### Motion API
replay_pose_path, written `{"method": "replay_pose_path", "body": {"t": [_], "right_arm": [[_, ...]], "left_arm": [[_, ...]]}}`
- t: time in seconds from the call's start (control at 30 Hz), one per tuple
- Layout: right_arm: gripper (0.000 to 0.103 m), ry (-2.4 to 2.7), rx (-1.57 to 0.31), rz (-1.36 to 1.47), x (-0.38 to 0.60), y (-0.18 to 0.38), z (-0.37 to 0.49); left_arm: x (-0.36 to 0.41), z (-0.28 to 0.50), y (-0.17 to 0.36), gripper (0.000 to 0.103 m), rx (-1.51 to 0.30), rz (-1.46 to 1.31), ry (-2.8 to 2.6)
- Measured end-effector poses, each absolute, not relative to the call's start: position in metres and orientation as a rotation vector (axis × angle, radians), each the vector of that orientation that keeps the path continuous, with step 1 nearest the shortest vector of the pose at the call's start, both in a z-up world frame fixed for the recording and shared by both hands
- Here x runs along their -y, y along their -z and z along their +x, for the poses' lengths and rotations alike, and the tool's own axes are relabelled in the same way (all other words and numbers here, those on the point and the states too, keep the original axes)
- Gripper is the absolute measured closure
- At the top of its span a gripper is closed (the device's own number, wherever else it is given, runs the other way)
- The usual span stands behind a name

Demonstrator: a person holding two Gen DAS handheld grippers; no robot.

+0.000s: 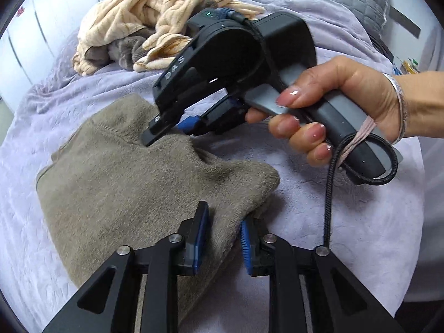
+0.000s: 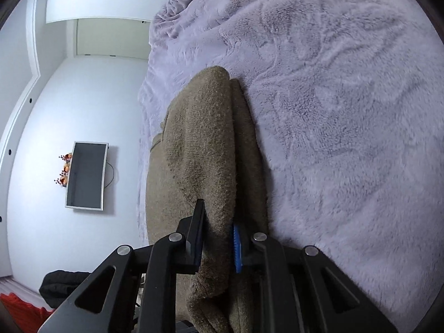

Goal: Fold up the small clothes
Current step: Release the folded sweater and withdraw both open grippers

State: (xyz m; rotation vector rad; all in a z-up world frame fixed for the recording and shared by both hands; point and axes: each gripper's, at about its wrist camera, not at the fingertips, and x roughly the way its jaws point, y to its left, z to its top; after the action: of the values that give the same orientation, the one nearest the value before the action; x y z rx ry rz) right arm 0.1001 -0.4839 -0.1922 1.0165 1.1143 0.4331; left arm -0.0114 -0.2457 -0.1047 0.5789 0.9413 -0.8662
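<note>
**Both grippers pinch a taupe fleece garment mid-fold on the bed**

A small taupe fleece garment (image 1: 116, 177) lies on a lilac plush blanket (image 1: 347, 222) covering the bed. The left gripper (image 1: 223, 238) has its blue-padded jaws clamped on the garment's near edge. The right gripper (image 1: 172, 131), held in a bare hand (image 1: 333, 105), bites a raised ridge of the same cloth further along. In its own view the doubled layer sits clenched between the jaws. A heap of striped cream clothes (image 1: 144, 22) waits behind. This looks like a fold in progress; next, both should carry the edge across together and lay it flat
</note>
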Motion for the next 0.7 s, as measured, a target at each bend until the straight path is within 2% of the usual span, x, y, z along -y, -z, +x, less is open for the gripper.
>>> {"method": "replay_pose_path", "body": {"t": [0.07,0.13,0.23,0.5,0.7], "right_arm": [[0.08,-0.415,-1.132,0.982,0.482,0.185,0.102],[0.073,-0.394,-1.15,0.943,0.483,0.177,0.099],[0.054,-0.359,-1.179,0.9,0.488,0.165,0.085],[0.053,-0.295,-1.164,0.898,0.493,0.139,0.019],[0.053,-0.307,-1.164,0.768,0.469,0.123,0.027]], "left_arm": [[0.236,-0.007,0.098,0.029,-0.929,0.556,0.816],[0.225,-0.011,0.088,0.029,-0.929,0.507,0.805],[0.205,-0.006,0.078,0.029,-0.96,0.437,0.753],[0.131,0.053,0.064,0.029,-1.029,0.199,0.483],[0.117,0.096,0.078,0.029,-1.058,0.159,0.353]]}}
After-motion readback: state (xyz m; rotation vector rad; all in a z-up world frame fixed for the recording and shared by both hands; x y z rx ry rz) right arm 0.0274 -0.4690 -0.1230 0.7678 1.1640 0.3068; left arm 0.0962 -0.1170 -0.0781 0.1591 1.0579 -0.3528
